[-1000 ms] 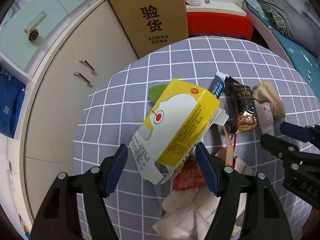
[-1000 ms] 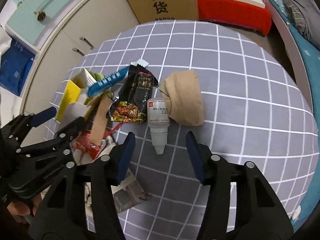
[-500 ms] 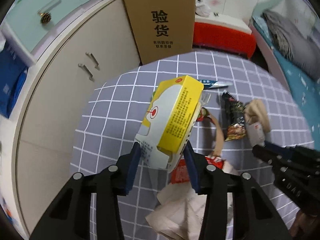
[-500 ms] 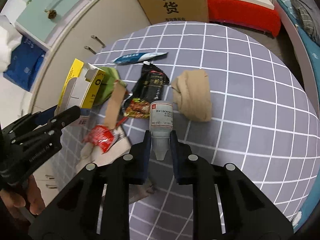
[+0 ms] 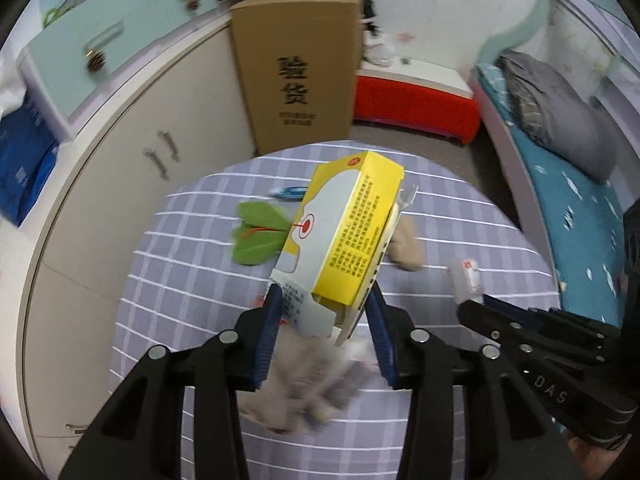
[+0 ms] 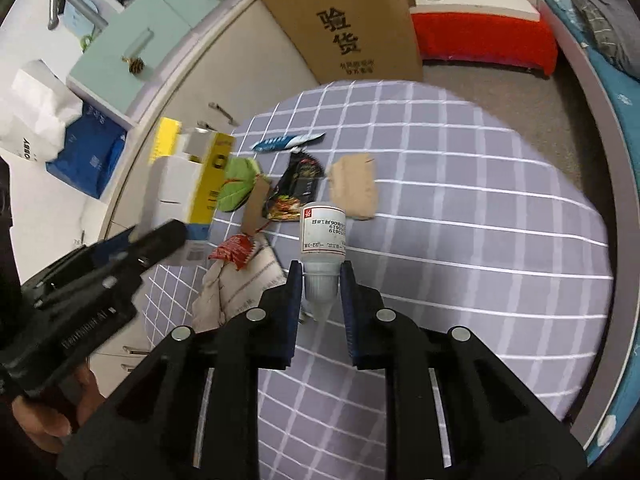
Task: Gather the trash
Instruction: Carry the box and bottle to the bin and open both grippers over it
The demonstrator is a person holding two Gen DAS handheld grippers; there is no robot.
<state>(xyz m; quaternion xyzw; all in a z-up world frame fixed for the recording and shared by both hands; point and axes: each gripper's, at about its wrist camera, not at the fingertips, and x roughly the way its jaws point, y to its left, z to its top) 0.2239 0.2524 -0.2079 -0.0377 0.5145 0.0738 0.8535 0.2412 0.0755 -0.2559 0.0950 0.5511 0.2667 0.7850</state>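
Observation:
My left gripper (image 5: pixel 324 312) is shut on the lower end of a yellow and white carton (image 5: pixel 348 232) and holds it above the checked table (image 5: pixel 192 264). My right gripper (image 6: pixel 320 284) is shut on the nozzle end of a small white bottle (image 6: pixel 323 236), also lifted off the cloth. From the right wrist view the carton (image 6: pixel 188 184) and the left gripper (image 6: pixel 152 240) show at the left. The bottle (image 5: pixel 466 278) appears at the tip of the right gripper (image 5: pixel 472 300) in the left wrist view.
On the table lie a green leaf (image 6: pixel 236 184), a dark snack wrapper (image 6: pixel 296 188), a blue sachet (image 6: pixel 280 142), a tan cloth (image 6: pixel 356 186), a red wrapper (image 6: pixel 234 250) and crumpled paper (image 6: pixel 240 280). A brown cardboard box (image 5: pixel 296 72), pale cabinets (image 5: pixel 132 160) and a bed (image 5: pixel 572 184) surround it.
Both grippers closed, the left on the carton and the right on the bottle. Both then rose off the table with them, and the table now looks farther away.

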